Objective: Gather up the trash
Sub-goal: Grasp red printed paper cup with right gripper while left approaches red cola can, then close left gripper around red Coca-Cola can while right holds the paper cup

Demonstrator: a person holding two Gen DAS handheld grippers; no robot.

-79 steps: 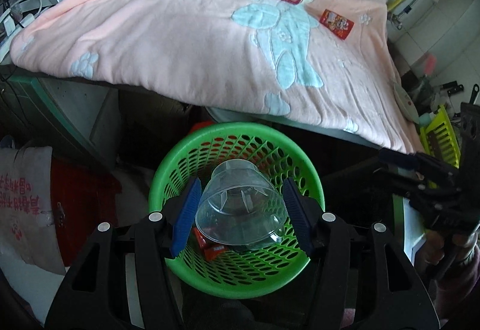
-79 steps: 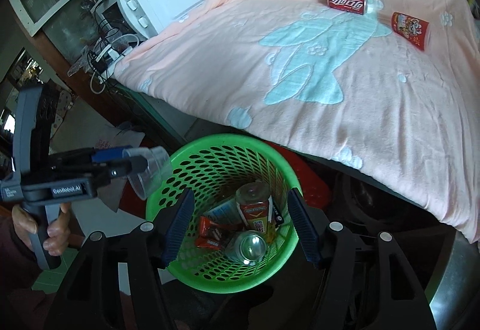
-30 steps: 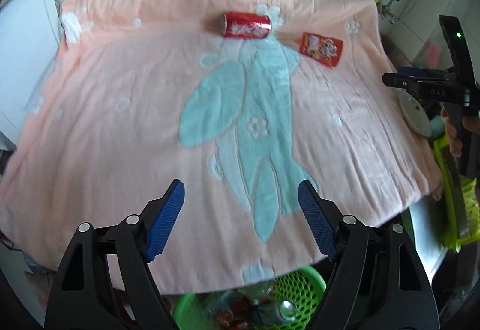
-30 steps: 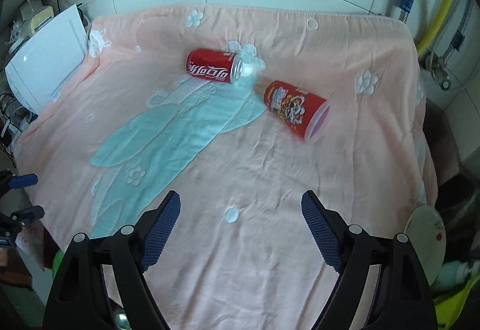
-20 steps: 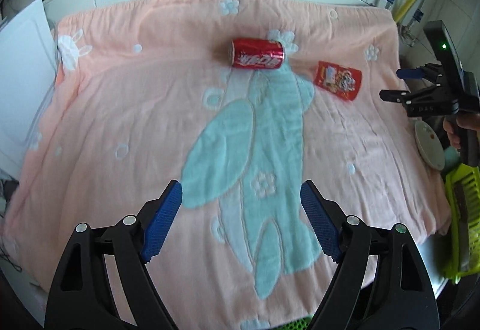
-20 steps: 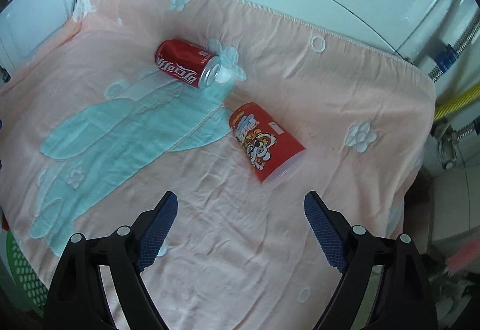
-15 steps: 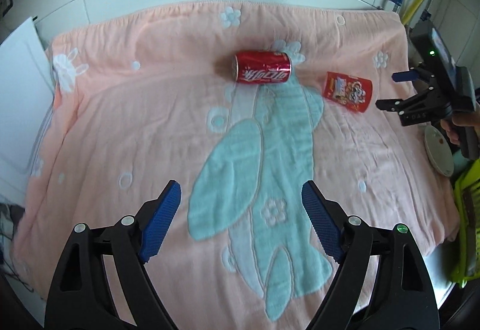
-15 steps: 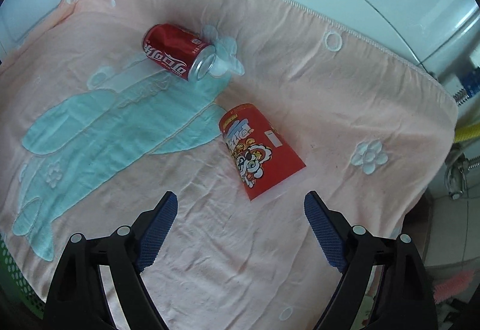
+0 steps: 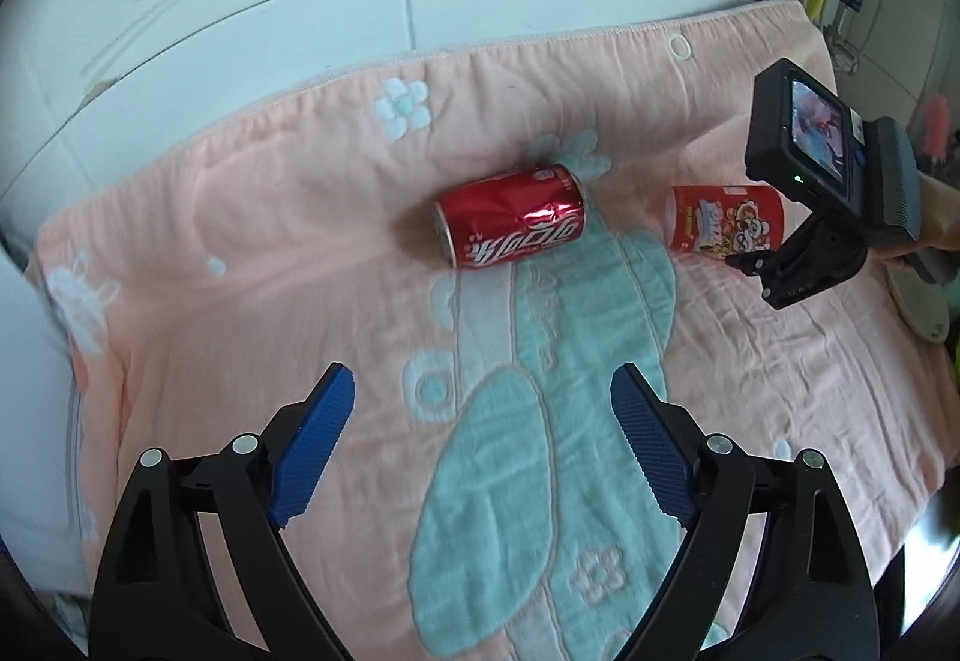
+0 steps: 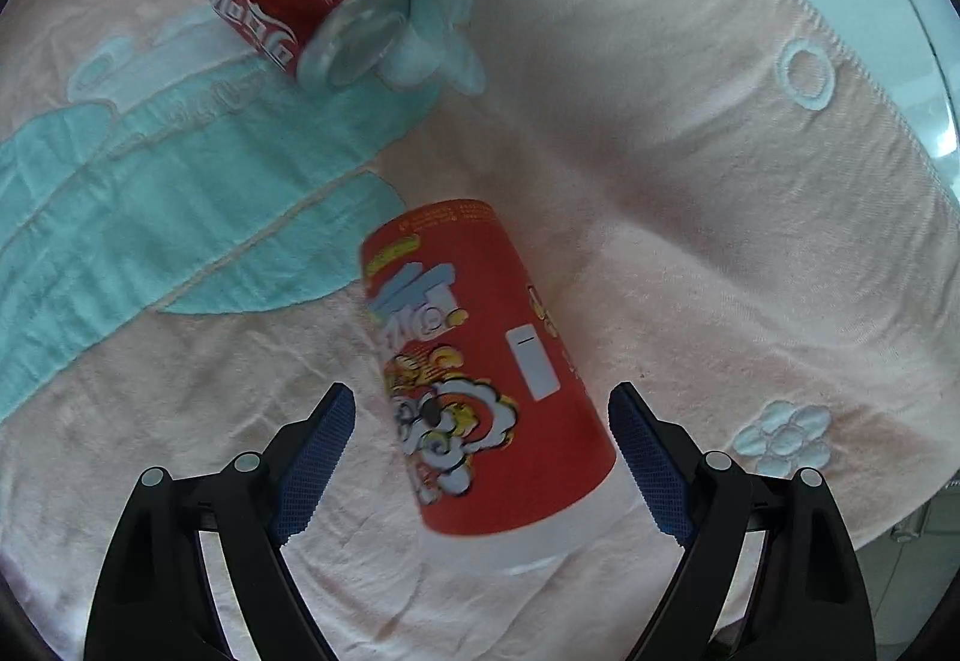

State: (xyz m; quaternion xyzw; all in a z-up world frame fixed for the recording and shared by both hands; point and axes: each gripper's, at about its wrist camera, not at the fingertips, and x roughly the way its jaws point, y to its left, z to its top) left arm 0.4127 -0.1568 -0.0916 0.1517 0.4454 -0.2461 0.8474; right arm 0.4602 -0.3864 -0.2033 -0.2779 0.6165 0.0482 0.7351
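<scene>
Trash is lying in two pieces on the pink blanket [image 9: 300, 241]: a red can [image 9: 510, 217] on its side at the top of the blanket's teal figure [image 9: 540, 361], and a red paper cup [image 10: 480, 385], also on its side, just beside the can toward the blanket's right edge. Can and cup are near one another but apart. The left gripper [image 9: 480, 439] is being held over the lower part of the teal figure, short of the can; its jaws are opening, and nothing is lying between them. The right gripper [image 10: 480, 457] is being lowered over the cup with its jaws spread wide, the wider, open end of the cup lying between the blue pads without being touched by either. The cup is judged to be light and thin-walled, so it is likely to be crushed or squeezed out of shape near the open rim; a hold across the middle of its wall, or nearer the stiffer closed base, is being favoured, with gentle pressure. The can already looks dented on its side, seems empty and light, and is likely to roll on the soft cloth; it is best taken across its round body, square to its length. Neither piece is being gripped yet.
</scene>
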